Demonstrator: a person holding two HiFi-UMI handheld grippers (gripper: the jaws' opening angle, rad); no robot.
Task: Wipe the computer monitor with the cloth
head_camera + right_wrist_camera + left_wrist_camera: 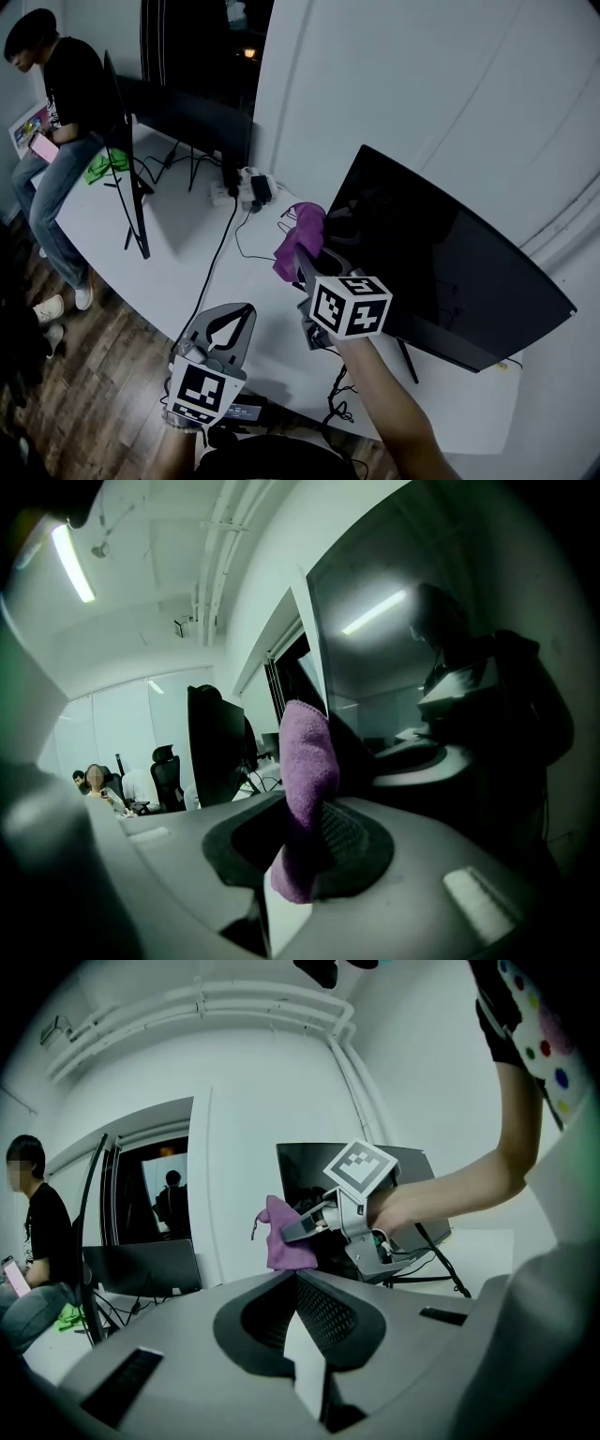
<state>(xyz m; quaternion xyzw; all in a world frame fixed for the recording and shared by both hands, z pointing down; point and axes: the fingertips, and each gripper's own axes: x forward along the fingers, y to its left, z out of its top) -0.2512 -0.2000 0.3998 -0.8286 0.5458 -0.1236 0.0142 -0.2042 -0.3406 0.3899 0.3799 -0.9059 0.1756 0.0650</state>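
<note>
The purple cloth (302, 236) hangs bunched from my right gripper (303, 256), which is shut on it just left of the black monitor's (441, 262) near edge. In the right gripper view the cloth (307, 761) stands pinched between the jaws, with the glossy monitor screen (422, 658) close on the right. My left gripper (242, 314) hovers lower, over the table's front edge, shut with nothing in it. In the left gripper view its jaws meet (292, 1275) and point at the cloth (286, 1237) and the right gripper (305, 1229) before the monitor (305, 1171).
On the white table (178, 244) stand two more monitors (127, 159) (192, 117) at the back left, with a power strip (246, 187), cables and a green cloth (103, 167). A person (61, 112) sits on the far left end. Wooden floor (103, 347) lies below the front edge.
</note>
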